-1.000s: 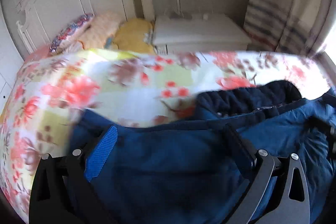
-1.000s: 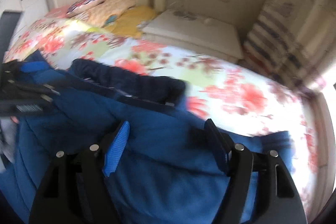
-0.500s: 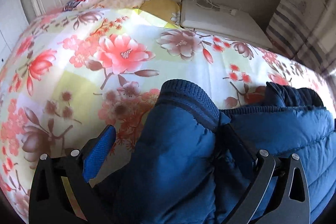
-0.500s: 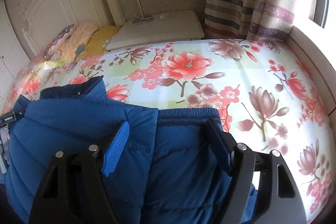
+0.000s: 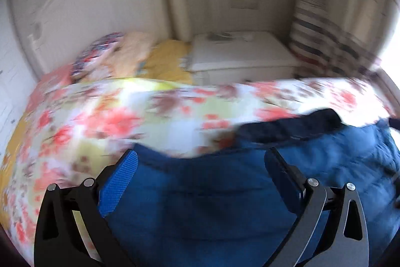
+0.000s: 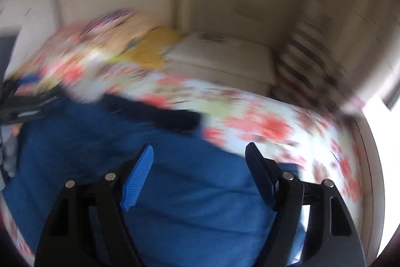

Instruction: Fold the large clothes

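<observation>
A blue padded jacket (image 5: 212, 192) is being spread on the floral bed (image 5: 100, 116), folding barely begun; beneath both wide-spread grippers, right gripper (image 6: 200, 159) opening, left gripper (image 5: 200, 162) gripping nothing.

The jacket (image 5: 225, 192) lay on the bed (image 5: 112, 121), spread at its near edge and running off toward the right. Its collar (image 5: 292, 124) lay at the far side of the jacket. Behind it, pillows (image 5: 130, 54) were piled against the headboard (image 5: 82, 4). Right of the pillows stood a nightstand (image 5: 240, 51), and right of that hung a curtain (image 5: 320, 36).
</observation>
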{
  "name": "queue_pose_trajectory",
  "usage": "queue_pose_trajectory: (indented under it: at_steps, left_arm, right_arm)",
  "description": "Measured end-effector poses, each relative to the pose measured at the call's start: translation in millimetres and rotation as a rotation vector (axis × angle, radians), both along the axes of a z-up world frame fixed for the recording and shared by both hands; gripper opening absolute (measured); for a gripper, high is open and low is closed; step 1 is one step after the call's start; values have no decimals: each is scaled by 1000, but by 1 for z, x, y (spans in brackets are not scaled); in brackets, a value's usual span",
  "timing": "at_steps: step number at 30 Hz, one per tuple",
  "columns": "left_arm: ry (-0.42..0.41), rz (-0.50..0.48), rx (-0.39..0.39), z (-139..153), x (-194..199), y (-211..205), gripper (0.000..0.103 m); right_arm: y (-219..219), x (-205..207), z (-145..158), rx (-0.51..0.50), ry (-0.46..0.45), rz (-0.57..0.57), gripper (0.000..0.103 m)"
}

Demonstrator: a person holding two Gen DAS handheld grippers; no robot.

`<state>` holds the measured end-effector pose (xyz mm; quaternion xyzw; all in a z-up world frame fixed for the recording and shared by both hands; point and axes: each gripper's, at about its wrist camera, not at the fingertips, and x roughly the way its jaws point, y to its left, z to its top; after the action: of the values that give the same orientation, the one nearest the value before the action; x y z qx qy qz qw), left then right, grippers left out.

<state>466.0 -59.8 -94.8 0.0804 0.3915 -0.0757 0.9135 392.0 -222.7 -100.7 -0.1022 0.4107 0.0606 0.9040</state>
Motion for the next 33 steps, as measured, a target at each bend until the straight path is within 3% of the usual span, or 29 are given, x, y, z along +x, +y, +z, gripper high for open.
queue_pose_trajectory:
  at_steps: [2, 4, 10, 16, 22, 23, 25, 27, 29, 33]
  left_arm:
    - [33, -28, 42, -21, -1, -16, 98]
    - [120, -46, 103, -52, 4, -28, 99]
    - [111, -38, 2, -58, 6, -17, 99]
    - [82, -8, -34, -52, 0, -8, 99]
    - [5, 141, -48, -29, -12, 65, 99]
    - [25, 150, -44, -32, -8, 76, 99]
    - [145, 169, -58, -52, 4, 102, 99]
    - [215, 168, -187, -64, 10, 119, 99]
    - [206, 173, -202, -64, 10, 120, 99]
    - [157, 197, -148, -60, 5, 114, 99]
  right_arm:
    - [26, 4, -31, -48, 84, 62, 78]
    - [28, 6, -51, -39, 93, 59, 83]
    - [8, 13, -56, 98, 91, 38, 85]
    - [7, 4, -53, 73, 10, -16, 80]
    - [-63, -22, -28, 136, -54, -246, 81]
    - [-80, -27, -28, 134, -44, -283, 81]
    - [-108, -32, -35, 110, -3, -345, 81]
    - [-140, -37, -52, 211, 27, -387, 85]
    - [-159, -40, -67, 357, 44, -399, 88]
    - [-152, -40, -66, 318, 19, -407, 88]
